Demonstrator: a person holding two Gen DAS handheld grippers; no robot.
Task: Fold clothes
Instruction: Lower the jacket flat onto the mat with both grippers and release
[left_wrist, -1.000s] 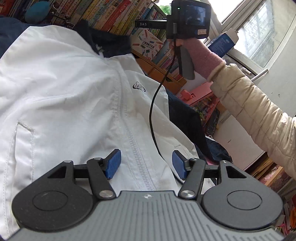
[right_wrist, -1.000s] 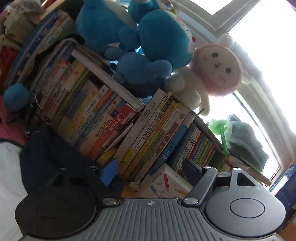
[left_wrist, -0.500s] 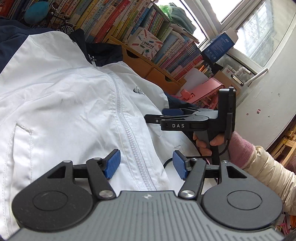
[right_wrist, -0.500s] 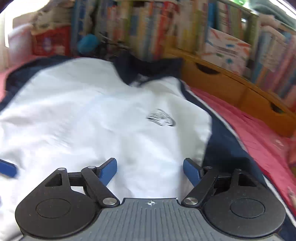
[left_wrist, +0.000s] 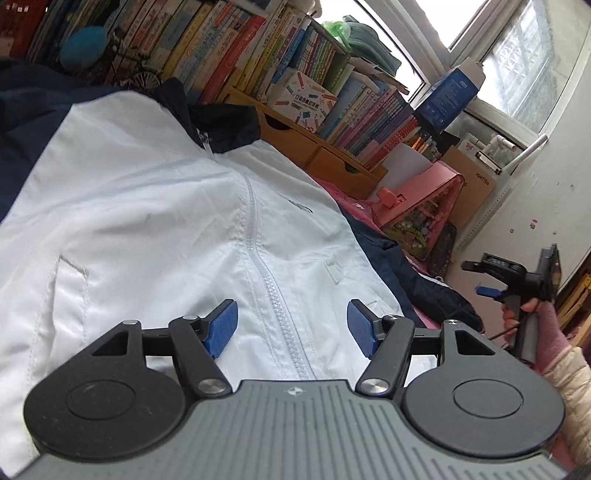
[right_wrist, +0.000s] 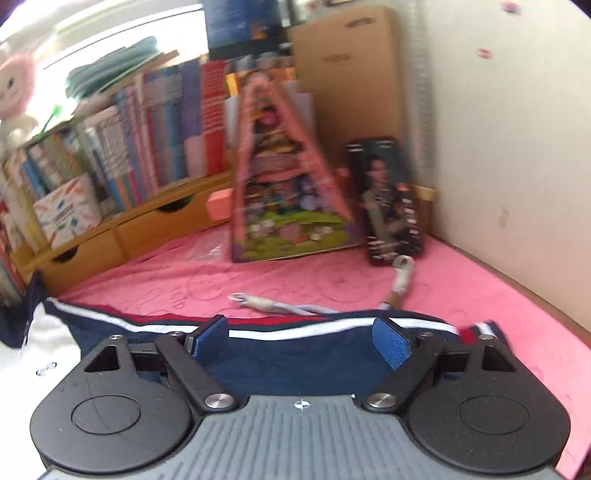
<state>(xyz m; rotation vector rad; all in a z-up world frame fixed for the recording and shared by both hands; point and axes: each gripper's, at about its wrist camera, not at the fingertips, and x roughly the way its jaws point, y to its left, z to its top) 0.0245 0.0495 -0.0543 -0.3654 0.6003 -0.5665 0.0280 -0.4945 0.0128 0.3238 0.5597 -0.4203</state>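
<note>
The white-and-navy jacket (left_wrist: 155, 221) lay flat, front up, on the pink bedcover (right_wrist: 295, 273), its zip (left_wrist: 273, 295) running from the collar by the bookshelf (left_wrist: 295, 74) toward the onlooker. The navy sleeve (right_wrist: 295, 354), edged with white and red stripes, stretched crosswise directly beneath and ahead of the right gripper (right_wrist: 301, 341), so its long axis ran across the gap between the fingers; the right hand was therefore the nearer one to that sleeve. The left gripper (left_wrist: 291, 326) hovered over the zip near the hem. Both claws stood spread, pinching nothing.

Compared with 1 second earlier, the right gripper had swung from facing the books and plush toys down to the sleeve, its jaws just widening; the left jaws had also just opened further, cloth below but not gripped.
</note>
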